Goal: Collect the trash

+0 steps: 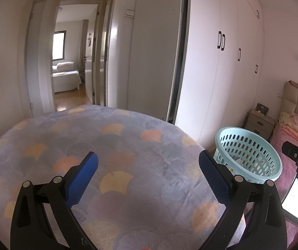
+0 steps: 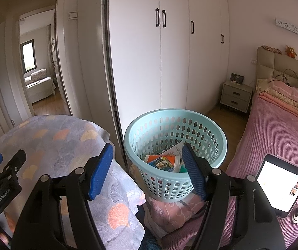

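A light blue perforated basket [image 2: 176, 125] stands on a pink cushion between the table and the bed. Inside it lie several pieces of trash [image 2: 162, 161]: colourful wrappers and a white paper. My right gripper [image 2: 146, 162] is open and empty, just in front of the basket's near rim. My left gripper [image 1: 147, 163] is open and empty above the table with the fan-patterned cloth [image 1: 128, 145]. The basket also shows in the left wrist view [image 1: 251, 145], to the right of the table. No loose trash shows on the cloth.
White wardrobe doors [image 2: 159, 62] stand behind the basket. A pink bed [image 2: 274, 135] lies to the right, with a lit tablet [image 2: 282, 185] on it. A nightstand [image 2: 236, 95] stands at the back. An open doorway [image 1: 71, 62] leads to another room.
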Action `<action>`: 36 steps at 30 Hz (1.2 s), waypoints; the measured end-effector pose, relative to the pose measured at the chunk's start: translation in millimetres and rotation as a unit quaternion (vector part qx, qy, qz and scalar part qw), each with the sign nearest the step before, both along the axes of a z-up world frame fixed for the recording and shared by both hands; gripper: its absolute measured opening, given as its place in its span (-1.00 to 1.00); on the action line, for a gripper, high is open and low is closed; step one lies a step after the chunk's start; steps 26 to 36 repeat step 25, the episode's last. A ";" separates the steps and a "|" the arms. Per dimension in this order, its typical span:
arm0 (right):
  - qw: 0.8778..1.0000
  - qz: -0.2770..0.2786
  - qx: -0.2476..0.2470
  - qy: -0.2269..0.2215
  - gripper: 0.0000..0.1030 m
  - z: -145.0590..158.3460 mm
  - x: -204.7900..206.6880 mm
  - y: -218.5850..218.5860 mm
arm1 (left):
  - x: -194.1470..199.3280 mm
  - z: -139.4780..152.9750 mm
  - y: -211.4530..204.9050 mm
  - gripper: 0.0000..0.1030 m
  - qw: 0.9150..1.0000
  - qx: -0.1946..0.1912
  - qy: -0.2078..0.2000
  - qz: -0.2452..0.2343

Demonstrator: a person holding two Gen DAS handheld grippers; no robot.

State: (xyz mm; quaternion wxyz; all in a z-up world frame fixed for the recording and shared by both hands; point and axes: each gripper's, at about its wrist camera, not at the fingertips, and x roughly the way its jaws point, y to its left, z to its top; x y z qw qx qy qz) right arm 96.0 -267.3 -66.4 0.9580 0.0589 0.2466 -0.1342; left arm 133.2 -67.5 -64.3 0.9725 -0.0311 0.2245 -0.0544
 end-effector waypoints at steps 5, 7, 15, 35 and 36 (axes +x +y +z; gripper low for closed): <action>1.000 0.003 -0.003 -0.011 0.26 11.6 -0.6 2.6 | 1.6 8.0 2.5 0.83 1.000 -0.001 0.003 0.011; 1.000 0.005 -0.005 -0.016 0.26 16.5 -0.7 4.1 | -0.5 13.5 5.7 0.83 1.000 -0.008 0.004 0.010; 1.000 0.024 -0.006 -0.018 0.26 23.0 5.4 21.2 | -11.0 29.6 21.2 0.84 1.000 -0.001 -0.001 0.015; 0.997 0.079 -0.013 -0.021 0.26 28.7 18.5 70.8 | -21.3 35.1 67.0 0.85 0.999 -0.006 0.010 0.051; 0.997 0.079 -0.013 -0.021 0.26 28.7 18.5 70.8 | -21.3 35.1 67.0 0.85 0.999 -0.006 0.010 0.051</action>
